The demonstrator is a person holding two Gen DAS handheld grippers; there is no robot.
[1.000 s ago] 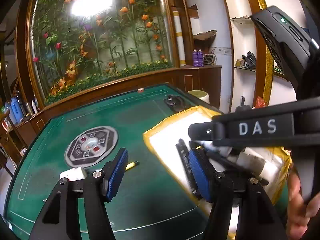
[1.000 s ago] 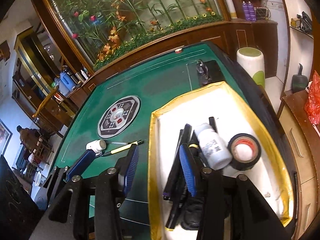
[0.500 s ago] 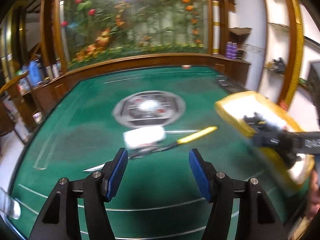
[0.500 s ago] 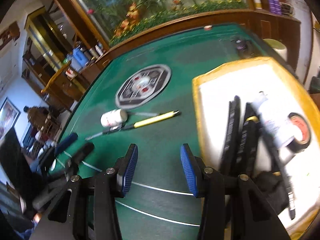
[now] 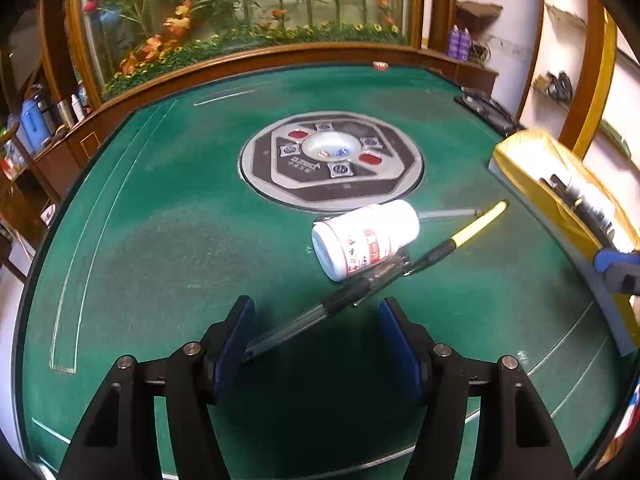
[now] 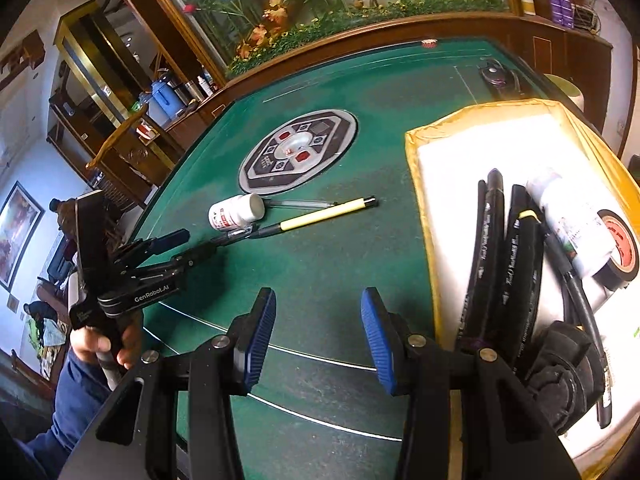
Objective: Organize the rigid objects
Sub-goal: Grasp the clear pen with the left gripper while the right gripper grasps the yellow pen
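1. The left gripper (image 5: 316,344), which a second ago hung over the gold-edged tray (image 6: 416,168), now sits wide open and empty astride the clear pen (image 5: 320,312) left of that tray
2. The white bottle (image 5: 364,240) and yellow pencil (image 5: 476,224) lie just beyond
3. The right gripper (image 6: 318,340), open and empty, has pulled back left of the tray; a fresh pickup looks imminent

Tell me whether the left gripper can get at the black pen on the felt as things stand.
Probably yes. The left gripper is open and the black pen already lies across the gap between its fingers; the white bottle beside it sits farther ahead.
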